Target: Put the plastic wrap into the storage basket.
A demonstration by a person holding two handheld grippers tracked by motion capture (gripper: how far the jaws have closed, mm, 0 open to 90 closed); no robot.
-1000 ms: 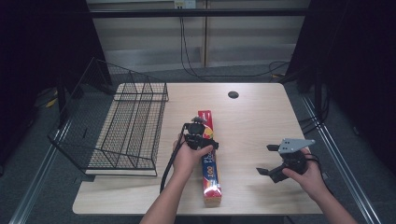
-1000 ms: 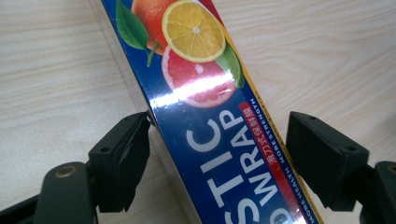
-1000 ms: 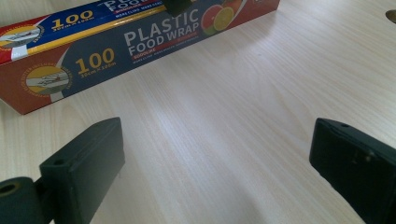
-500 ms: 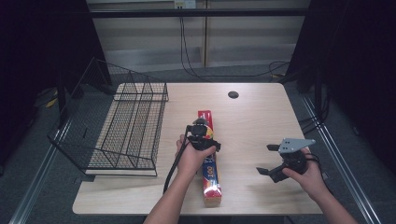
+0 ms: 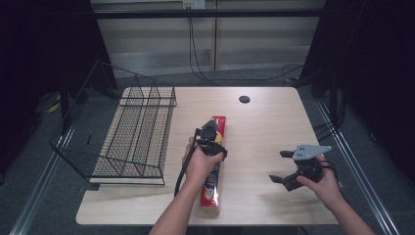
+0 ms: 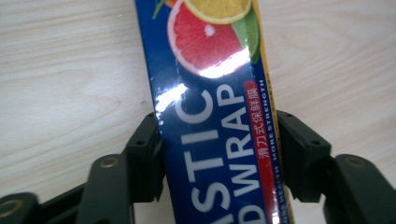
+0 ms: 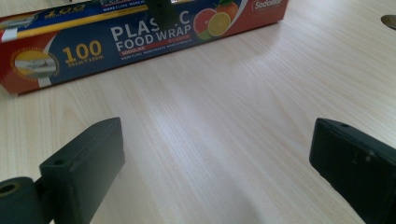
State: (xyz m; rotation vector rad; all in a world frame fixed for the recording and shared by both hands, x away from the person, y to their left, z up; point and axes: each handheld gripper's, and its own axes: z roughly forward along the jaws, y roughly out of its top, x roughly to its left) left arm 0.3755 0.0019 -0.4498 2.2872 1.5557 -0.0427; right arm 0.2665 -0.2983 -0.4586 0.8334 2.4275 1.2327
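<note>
Jaws of left gripper clamp glossy cardboard wrap box; right gripper jaws wide apart.

Pale wood-grain table — smooth, matt. The food wrap box is glossy printed card, catching glare; the wire basket — thin black metal mesh.

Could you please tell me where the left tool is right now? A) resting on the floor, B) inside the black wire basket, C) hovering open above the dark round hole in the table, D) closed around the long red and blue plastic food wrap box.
D: in the left gripper view the left tool has a black jaw pressed against each long side of the long red and blue plastic food wrap box, which lies on the light wooden table.
</note>
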